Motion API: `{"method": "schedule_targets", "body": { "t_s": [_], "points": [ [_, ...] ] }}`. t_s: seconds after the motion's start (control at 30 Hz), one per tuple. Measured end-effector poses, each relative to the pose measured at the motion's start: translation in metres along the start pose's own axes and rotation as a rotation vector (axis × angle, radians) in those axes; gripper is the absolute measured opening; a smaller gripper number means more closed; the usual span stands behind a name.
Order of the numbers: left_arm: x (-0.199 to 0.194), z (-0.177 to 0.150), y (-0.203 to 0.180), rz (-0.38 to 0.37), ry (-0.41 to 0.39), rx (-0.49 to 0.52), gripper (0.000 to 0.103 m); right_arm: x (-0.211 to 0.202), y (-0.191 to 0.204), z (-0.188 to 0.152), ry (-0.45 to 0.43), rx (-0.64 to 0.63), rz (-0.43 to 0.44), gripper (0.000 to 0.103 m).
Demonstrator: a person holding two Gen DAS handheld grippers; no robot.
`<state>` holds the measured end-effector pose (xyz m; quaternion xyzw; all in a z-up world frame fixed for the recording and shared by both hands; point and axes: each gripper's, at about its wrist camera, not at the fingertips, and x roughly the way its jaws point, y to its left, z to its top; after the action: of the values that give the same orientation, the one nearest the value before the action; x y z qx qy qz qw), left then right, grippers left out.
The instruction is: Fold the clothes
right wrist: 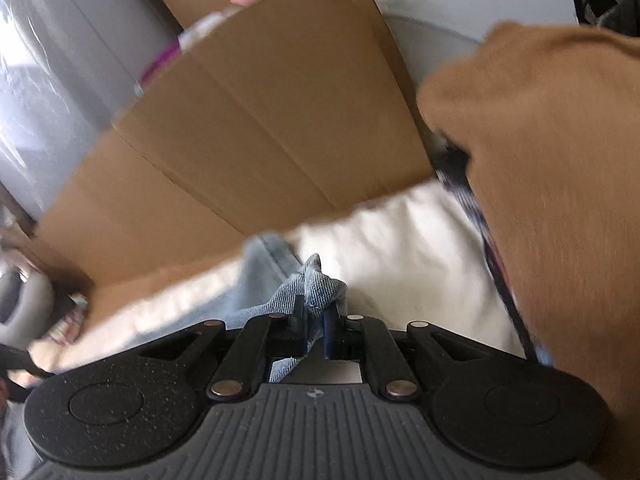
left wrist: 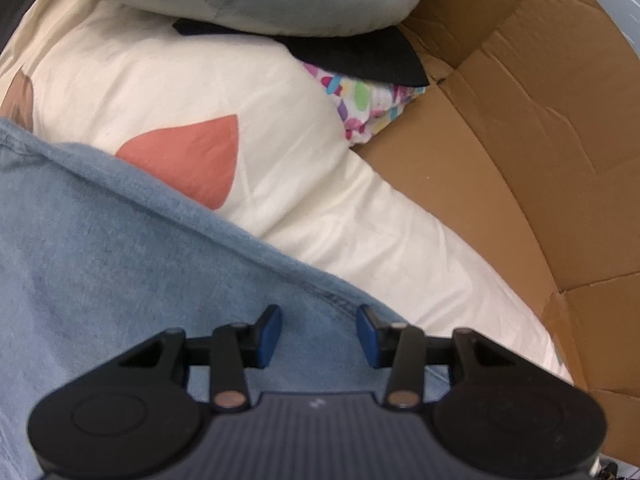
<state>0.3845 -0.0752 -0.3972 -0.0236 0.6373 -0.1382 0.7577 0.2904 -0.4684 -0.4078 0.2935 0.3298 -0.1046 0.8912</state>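
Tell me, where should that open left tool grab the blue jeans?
Probably at the stitched hem of the jeans, just ahead of the left gripper. That edge lies raised over the cream cloth, so open jaws could close on it from this side.

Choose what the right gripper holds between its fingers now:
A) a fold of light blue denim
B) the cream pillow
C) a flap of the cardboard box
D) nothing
A: in the right wrist view the right gripper is shut on a bunch of blue denim.
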Motion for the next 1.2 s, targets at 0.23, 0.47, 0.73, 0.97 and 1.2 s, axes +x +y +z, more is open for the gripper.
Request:
{"method": "schedule_targets", "body": {
  "t_s": [0.23, 0.47, 0.73, 0.97, 1.2],
  "points": [
    [-0.003, -0.003, -0.013, 0.003, -0.006, 0.003, 0.045, 0.002, -0.001, -0.004, 0.063, -0.032, -0.116, 0.038],
    [-0.01, -0.012, -0.054, -0.029, -0.011, 0.148, 0.046, -0.018, 0.0, 0.009, 0.008, -0.044, -0.116, 0.039],
    [0.002, -0.033, -0.106, -0.085, 0.032, 0.312, 0.046, 0.012, 0.021, 0.018, 0.033, -0.06, 0.015, 0.045],
    [0.009, -0.065, -0.16, -0.132, 0.06, 0.533, 0.047, 0.044, 0.035, 0.033, 0.04, -0.129, 0.038, 0.05],
    [0.019, -0.107, -0.209, -0.178, 0.088, 0.771, 0.047, 0.071, 0.044, 0.046, 0.069, -0.197, 0.057, 0.055]
  ]
}}
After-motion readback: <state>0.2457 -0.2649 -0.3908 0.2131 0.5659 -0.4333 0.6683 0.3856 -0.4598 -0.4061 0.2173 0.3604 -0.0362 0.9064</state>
